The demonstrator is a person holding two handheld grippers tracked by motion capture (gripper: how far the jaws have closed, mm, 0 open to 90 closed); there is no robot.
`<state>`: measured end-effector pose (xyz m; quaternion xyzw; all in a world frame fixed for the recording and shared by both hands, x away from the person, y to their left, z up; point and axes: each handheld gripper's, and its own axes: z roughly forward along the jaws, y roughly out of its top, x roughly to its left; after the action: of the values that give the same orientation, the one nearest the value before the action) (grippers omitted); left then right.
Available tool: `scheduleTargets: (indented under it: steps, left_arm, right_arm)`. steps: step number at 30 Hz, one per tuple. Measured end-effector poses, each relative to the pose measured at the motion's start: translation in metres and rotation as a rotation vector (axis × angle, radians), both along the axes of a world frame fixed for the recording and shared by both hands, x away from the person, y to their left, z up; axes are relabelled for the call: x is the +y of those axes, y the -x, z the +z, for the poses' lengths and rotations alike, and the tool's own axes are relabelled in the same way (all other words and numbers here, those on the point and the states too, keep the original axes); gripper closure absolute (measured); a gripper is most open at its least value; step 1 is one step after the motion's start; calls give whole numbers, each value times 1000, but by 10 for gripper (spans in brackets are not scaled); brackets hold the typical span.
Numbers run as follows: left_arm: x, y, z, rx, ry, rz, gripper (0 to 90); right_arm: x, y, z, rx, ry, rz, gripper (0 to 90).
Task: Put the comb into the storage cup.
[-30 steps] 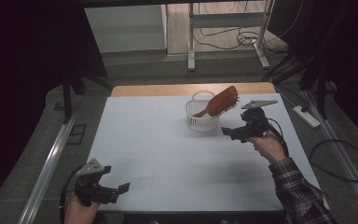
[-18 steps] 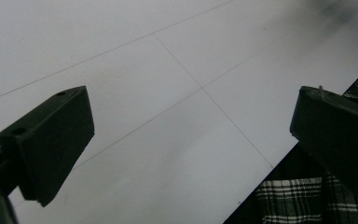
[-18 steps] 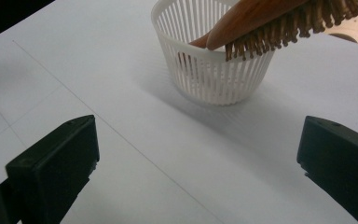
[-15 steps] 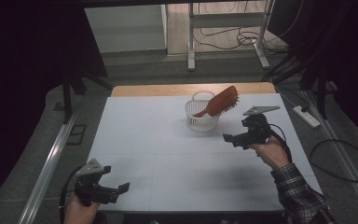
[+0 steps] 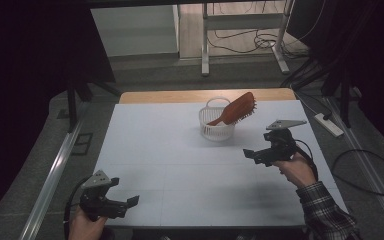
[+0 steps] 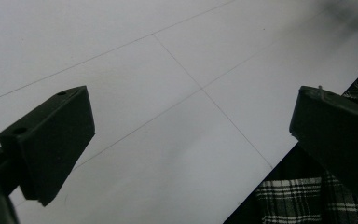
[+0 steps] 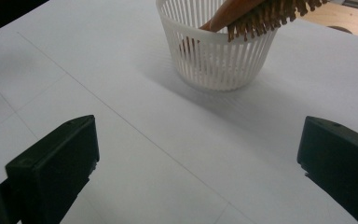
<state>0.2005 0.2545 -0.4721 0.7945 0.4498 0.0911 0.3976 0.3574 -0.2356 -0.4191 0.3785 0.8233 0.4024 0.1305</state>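
A white slatted basket (image 5: 216,124) stands upright on the white counter (image 5: 180,165), toward its far edge and a little right of the middle. A brown hairbrush (image 5: 236,109) leans in the basket: its handle goes down inside, and its bristled head sticks out over the basket's right rim, tilted up and to the right. In the right gripper view the bristles point downward over the near rim of the basket (image 7: 219,51), and the hairbrush (image 7: 261,11) rests against that rim. The right gripper (image 5: 254,155) hovers above the counter, near the basket but apart from it, on its near right side; its jaws are spread wide with nothing between them, and they point toward the basket. A plaid sleeve (image 5: 325,212) shows behind the hand that holds it. The left gripper (image 5: 127,202) is at the near left corner of the counter, well apart from the basket and the hairbrush; its jaws also stand wide apart and hold nothing. In the left gripper view the bare counter (image 6: 158,70) with its thin grid lines lies between the two black jaws, and plaid cloth (image 6: 298,200) shows at the lower right beyond the counter's edge.
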Motion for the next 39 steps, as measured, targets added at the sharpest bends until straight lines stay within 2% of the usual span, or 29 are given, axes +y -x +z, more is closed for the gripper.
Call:
scheduleTargets:
  steps: [16, 22, 39]
  left_arm:
    - [0, 0, 0, -1, 0, 0, 10]
    - [0, 0, 0, -1, -1, 0, 10]
    - [0, 0, 0, 0, -3, 2, 10]
  right_arm:
    - [-14, 17, -10, 27, 35, -7, 0]
    - [-19, 23, -12, 22, 50, 0, 0]
    - [-33, 40, -14, 43, 42, -6, 0]
